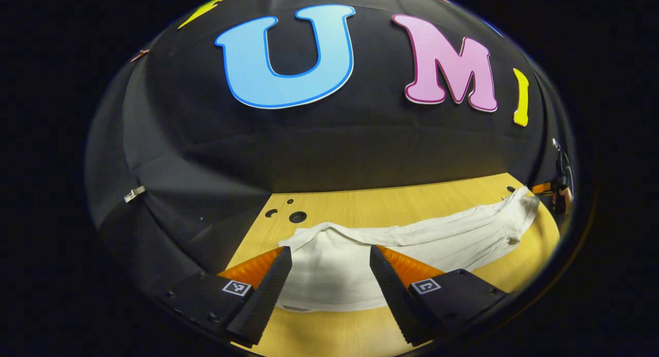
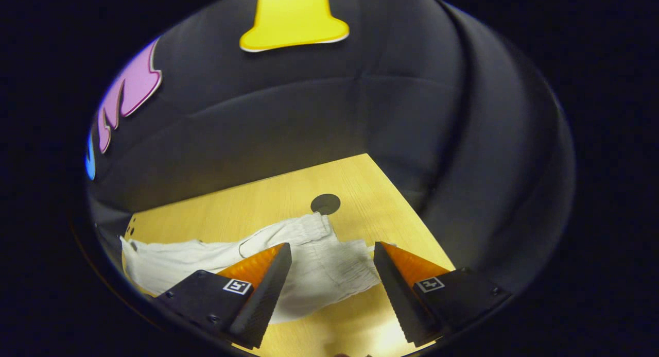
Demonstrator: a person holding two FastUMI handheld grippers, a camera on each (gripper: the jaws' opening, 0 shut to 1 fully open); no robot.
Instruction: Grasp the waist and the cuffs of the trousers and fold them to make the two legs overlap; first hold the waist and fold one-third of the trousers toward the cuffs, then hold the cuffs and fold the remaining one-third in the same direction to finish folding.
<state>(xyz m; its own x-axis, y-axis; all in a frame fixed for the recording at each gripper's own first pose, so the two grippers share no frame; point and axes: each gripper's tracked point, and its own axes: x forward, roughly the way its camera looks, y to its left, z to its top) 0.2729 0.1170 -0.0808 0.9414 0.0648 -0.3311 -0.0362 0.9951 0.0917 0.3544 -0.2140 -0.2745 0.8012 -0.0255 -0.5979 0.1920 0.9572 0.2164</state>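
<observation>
White trousers (image 1: 412,238) are seen laid lengthwise on the wooden surface (image 1: 360,202), one end at six o'clock in each view. The left tool (image 1: 329,274) and right tool (image 2: 332,274) are both held apart above the cloth, gripping nothing. Only a single layer may be caught in a shallow pinch, leaving the legs misaligned.

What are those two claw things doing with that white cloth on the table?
A person is holding two grippers over a pair of white fabric trousers spread along a light wooden table. The left gripper is open above one end of the trousers. The right gripper is open above the gathered, stretchy-looking end. Neither one is pinching the cloth, so the folding has not begun.
</observation>
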